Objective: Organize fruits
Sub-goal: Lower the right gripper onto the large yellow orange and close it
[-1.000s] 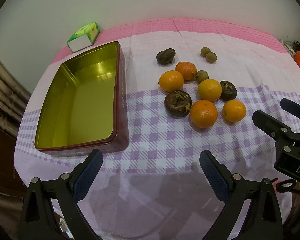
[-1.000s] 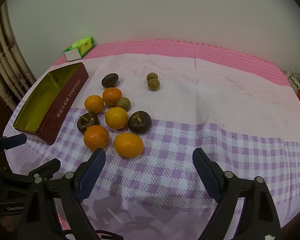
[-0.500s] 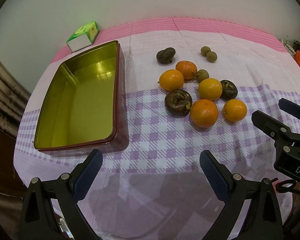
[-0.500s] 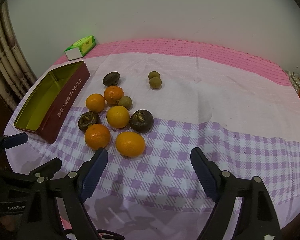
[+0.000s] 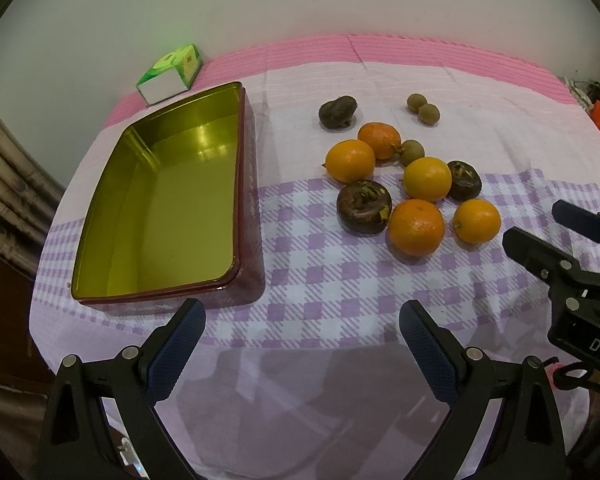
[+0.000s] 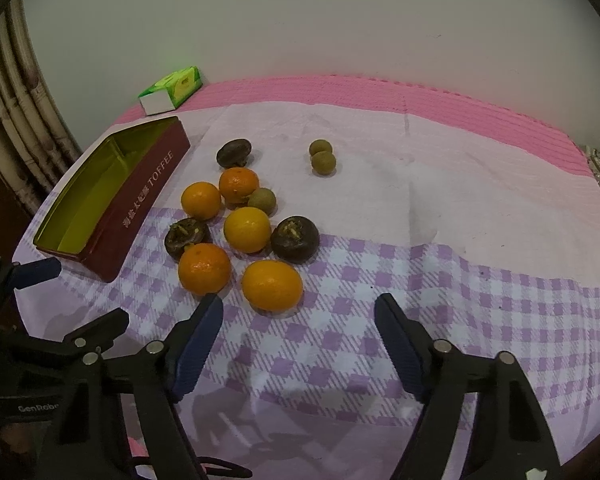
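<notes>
Currently, in the left wrist view, the left tool [image 5: 300, 328] hangs released, its jaws spread wide and holding nothing, above the near edge of the table [image 5: 300, 380], with the empty toffee tin [image 5: 160, 204] just ahead on its left side. The fruit cluster [image 5: 412, 184] lies on the cloth to the right of the tin, apart from it: oranges, dark mangosteens and small brown longans, several touching one another. Risk: a jaw that descends on the nearest orange [image 5: 416, 226] probably nudges the adjacent mangosteen [image 5: 364, 206], because the two touch. Round fruit rolls freely on the cloth, so a glancing contact likely scatters the group. In the right wrist view, the right tool [image 6: 298, 332] is likewise released and empty, poised just short of the front orange [image 6: 272, 285]. Its left jaw sits close to a second orange [image 6: 204, 268], so an off-centre closure may pinch both or push one aside. The left tool shows at the lower left of this view, near the tin's corner; simultaneous reaches toward the cluster risk a collision. The tin wall [image 6: 140, 208] stands high, so a low carry may strike it.
</notes>
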